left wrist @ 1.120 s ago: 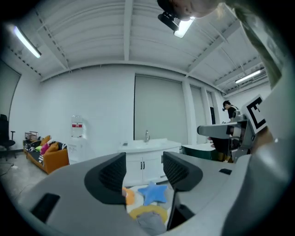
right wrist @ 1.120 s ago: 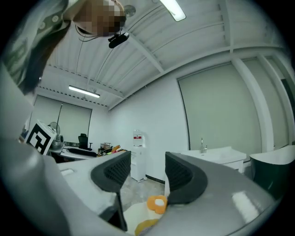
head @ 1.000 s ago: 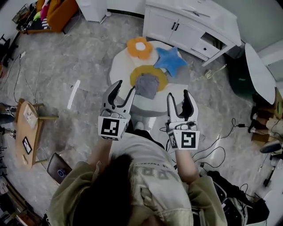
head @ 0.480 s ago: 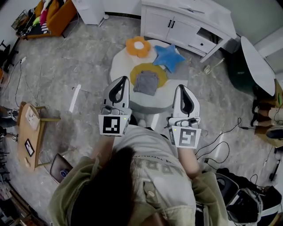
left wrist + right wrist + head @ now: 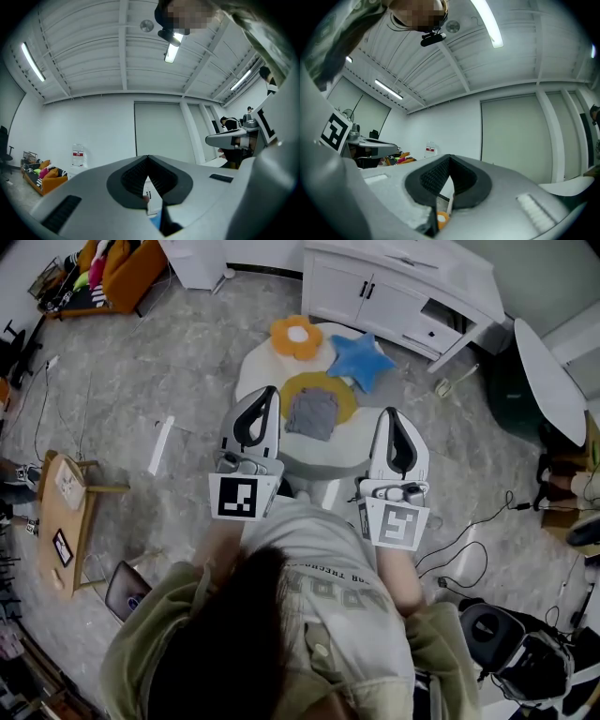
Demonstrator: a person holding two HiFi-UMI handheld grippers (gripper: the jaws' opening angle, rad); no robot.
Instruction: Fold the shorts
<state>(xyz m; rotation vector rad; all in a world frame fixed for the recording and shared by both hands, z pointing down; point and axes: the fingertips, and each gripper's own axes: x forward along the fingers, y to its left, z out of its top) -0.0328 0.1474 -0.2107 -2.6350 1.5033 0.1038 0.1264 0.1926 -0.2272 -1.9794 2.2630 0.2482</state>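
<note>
The grey shorts (image 5: 311, 413) lie folded into a small square on a round yellow mat (image 5: 335, 390) on the white round table (image 5: 258, 371), seen in the head view. My left gripper (image 5: 269, 391) is held up above the table's near left part, shut with nothing between its jaws. My right gripper (image 5: 391, 412) hangs over the table's near right edge, also shut and empty. Both grippers are apart from the shorts. In the left gripper view (image 5: 148, 157) and the right gripper view (image 5: 449, 157) the jaw tips meet, pointing at the far wall and ceiling.
An orange flower cushion (image 5: 295, 337) and a blue star cushion (image 5: 363, 361) lie on the table's far side. A white cabinet (image 5: 394, 292) stands behind it. A small wooden table (image 5: 66, 512) is at the left, cables (image 5: 469, 531) and bags on the floor at the right.
Both grippers' jaws have closed from wide open to shut, with nothing between them. Both grippers have risen and now tip upward toward the wall.
</note>
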